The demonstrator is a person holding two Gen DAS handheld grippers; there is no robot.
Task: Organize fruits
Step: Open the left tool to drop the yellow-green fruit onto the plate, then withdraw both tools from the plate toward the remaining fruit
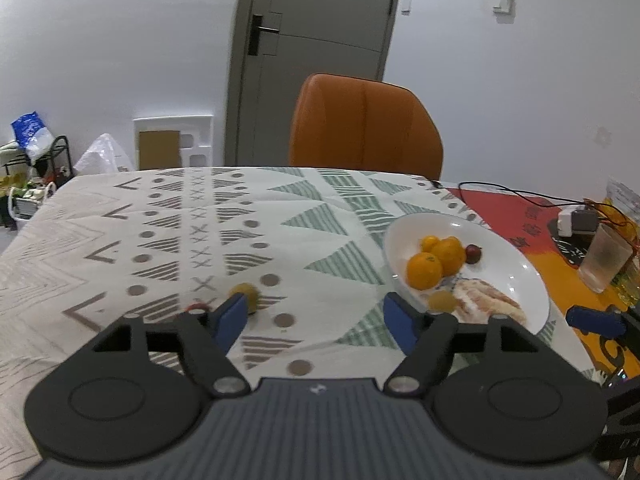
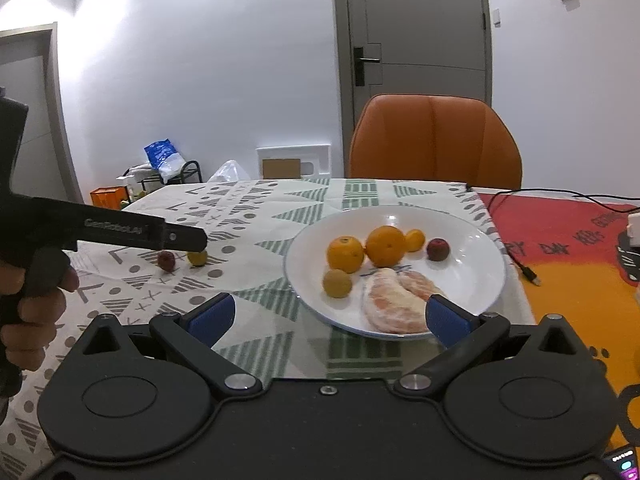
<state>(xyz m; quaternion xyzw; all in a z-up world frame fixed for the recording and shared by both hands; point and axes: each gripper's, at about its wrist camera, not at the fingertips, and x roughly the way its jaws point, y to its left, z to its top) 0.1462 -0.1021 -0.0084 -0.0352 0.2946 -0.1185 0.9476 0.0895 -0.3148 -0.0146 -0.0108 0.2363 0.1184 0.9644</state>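
Left black two-finger gripper [image 1: 316, 314]: blue-padded jaws apart, nothing between. Right black two-finger gripper [image 2: 328, 314]: jaws apart (empty). Bare hand [image 2: 28, 312] grips the left handle.

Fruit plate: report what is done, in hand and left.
Done: oranges, a yellow fruit, a dark red fruit and peeled segments lie on the white plate. In hand: nothing; both hand-held grippers are open. Left: the yellow fruit and red fruit on the tablecloth.
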